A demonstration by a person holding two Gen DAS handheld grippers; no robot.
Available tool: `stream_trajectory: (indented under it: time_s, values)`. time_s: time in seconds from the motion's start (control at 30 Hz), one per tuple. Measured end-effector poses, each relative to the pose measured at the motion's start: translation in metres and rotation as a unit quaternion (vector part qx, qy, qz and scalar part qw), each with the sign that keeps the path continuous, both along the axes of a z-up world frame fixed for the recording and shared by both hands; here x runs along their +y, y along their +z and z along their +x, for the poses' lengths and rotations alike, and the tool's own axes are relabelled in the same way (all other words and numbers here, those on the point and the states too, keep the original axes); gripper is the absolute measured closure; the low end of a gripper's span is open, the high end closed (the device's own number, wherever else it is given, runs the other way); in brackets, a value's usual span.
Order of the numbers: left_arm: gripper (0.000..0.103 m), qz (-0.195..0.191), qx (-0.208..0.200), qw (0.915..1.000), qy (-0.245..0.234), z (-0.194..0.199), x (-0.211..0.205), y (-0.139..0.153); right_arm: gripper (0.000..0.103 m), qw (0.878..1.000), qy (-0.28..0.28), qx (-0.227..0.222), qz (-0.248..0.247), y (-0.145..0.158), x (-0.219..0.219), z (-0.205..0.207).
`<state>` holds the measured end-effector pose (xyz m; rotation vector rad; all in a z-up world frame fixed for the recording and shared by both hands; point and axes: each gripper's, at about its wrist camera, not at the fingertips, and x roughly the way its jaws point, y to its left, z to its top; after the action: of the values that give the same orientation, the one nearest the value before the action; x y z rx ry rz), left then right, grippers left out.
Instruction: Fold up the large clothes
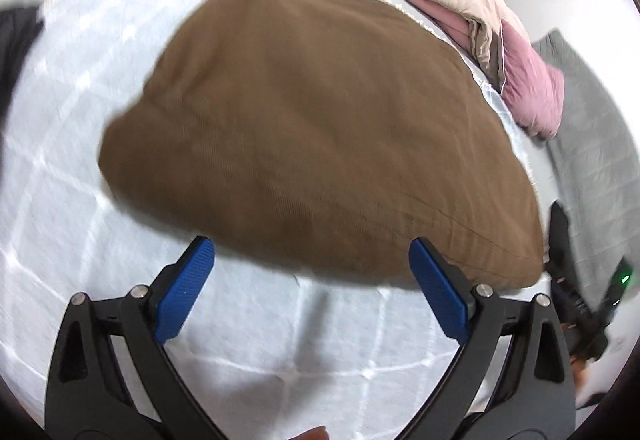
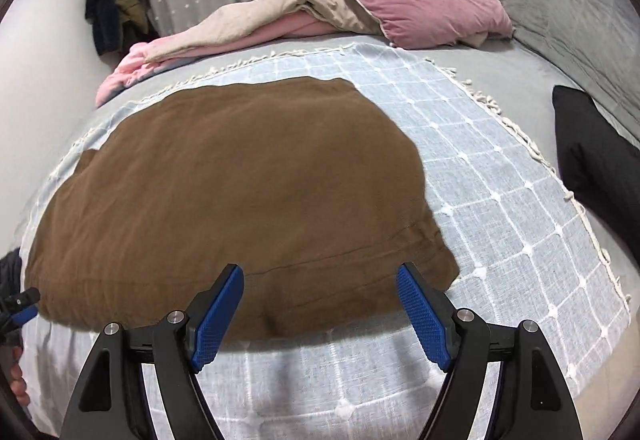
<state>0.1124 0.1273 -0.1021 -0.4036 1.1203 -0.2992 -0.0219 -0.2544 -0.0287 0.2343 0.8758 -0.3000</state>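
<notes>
A large brown garment (image 1: 320, 136) lies folded flat on a pale blue checked throw (image 1: 60, 144) on the bed; it also shows in the right wrist view (image 2: 240, 192). My left gripper (image 1: 312, 260) is open and empty, just short of the garment's near edge. My right gripper (image 2: 320, 280) is open and empty, its blue pads (image 2: 218, 316) over the garment's near hem. The right gripper also shows at the right edge of the left wrist view (image 1: 568, 272).
A pink and beige quilt (image 2: 320, 8) is heaped at the far side with a pink pillow (image 2: 424, 0). A grey pillow (image 2: 560, 0) lies far right, a black cushion (image 2: 592, 152) to the right. Dark clothes (image 2: 116, 0) hang by the curtain.
</notes>
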Motion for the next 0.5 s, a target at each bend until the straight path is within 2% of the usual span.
stream_trajectory:
  time_s: [0.1,0.2,0.3,0.5]
  values:
    - [0.005,-0.014,0.026,0.9994,0.016,0.0,-0.002,-0.013,0.023,1.0,0.015,0.003,0.005,-0.002,0.012,0.005]
    - [0.005,-0.03,0.047,0.9966,0.062,0.002,0.003,-0.026,0.023,0.999,0.034,0.009,0.004,-0.006,0.022,0.011]
    - [0.005,-0.039,0.04,0.9948,0.085,0.002,0.002,-0.026,0.023,0.999,0.051,0.017,-0.006,-0.01,0.038,0.018]
    - [0.001,-0.038,0.031,0.9951,0.086,0.013,-0.008,-0.028,0.023,0.996,0.078,0.034,-0.017,-0.021,0.058,0.034]
